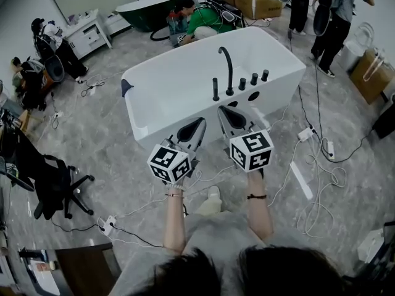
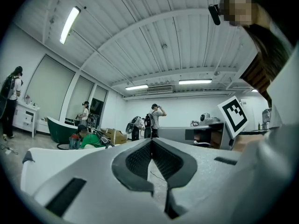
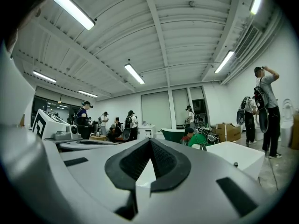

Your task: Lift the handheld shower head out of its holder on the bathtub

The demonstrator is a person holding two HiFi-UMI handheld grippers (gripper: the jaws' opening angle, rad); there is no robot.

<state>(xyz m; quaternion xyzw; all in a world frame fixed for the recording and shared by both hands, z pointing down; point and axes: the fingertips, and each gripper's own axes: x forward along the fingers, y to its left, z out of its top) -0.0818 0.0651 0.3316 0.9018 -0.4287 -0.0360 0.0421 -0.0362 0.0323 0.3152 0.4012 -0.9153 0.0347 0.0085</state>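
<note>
The white bathtub stands ahead of me on the grey floor. On its near ledge are a black arched faucet, a slim black upright handheld shower head in its holder, and three black knobs. Both grippers hover side by side just short of the tub's near side, pointing level. The left gripper is shut with nothing between its jaws. The right gripper is shut and empty too, a little short of the shower head. The tub's rim shows at the right of the right gripper view.
A person in green crouches behind the tub, near a dark green tub. Other people stand at the back right. Cables and a power strip lie on the floor to the right. A black office chair stands at the left.
</note>
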